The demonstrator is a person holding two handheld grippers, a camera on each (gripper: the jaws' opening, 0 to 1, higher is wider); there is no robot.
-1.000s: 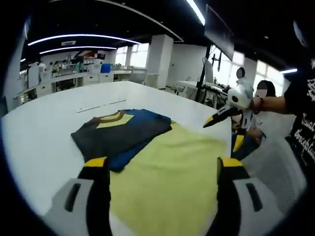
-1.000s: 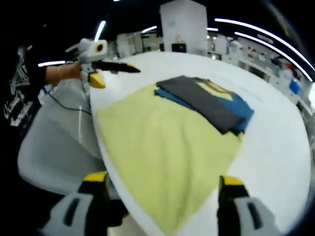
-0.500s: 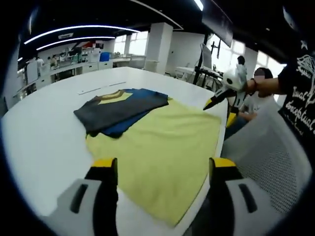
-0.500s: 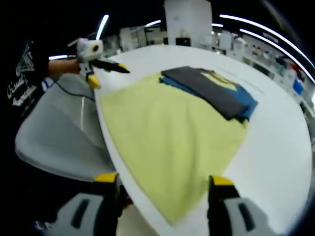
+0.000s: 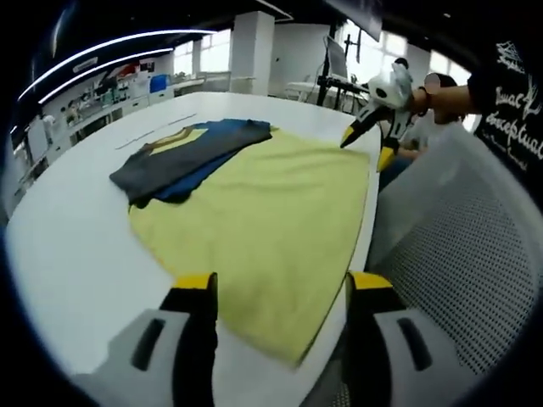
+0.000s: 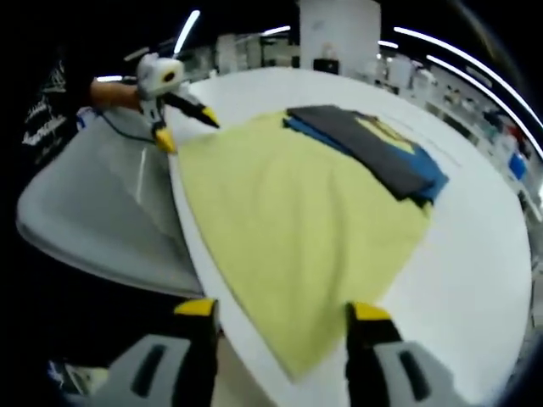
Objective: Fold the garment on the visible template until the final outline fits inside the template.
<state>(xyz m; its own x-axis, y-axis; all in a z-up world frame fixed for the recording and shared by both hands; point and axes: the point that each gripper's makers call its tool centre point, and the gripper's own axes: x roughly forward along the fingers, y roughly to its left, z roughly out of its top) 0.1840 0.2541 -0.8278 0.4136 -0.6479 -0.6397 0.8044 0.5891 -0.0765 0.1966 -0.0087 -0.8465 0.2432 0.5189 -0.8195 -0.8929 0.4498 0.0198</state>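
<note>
Left gripper view: the left tool (image 5: 276, 292) rises from the bottom centre with its two black, yellow-tipped jaws spread wide and nothing between them. Ahead of it a smooth white counter (image 5: 68, 229) with a rounded edge carries a soft, matte yellow cloth (image 5: 263, 212), spread flat in a roughly rectangular sheet whose near corner lies between the jaw tips. The folded garment (image 5: 182, 157) sits at the upper left of the frame, on the far end of the cloth. It is a flat bundle of dark grey fabric over a blue layer, with a yellow panel at the neck opening. The other tool (image 5: 377, 110) enters at the upper right, held by a hand (image 5: 433, 89); its jaws point down toward the far edge of the cloth, and whether they are spread cannot be told. A grey mesh chair back (image 5: 458, 237) occupies the right side.

Right gripper view: the right tool (image 6: 280, 314) rises from the bottom centre, jaws wide apart and empty, over the near corner of the cloth (image 6: 297, 229). The garment (image 6: 373, 153) lies at the upper right.

Compared with one second ago, both cameras have drawn back and lifted: more counter and the whole near edge of the cloth are now visible, and each tool's jaw tips appear closer together. The garment and cloth lie unchanged.
</note>
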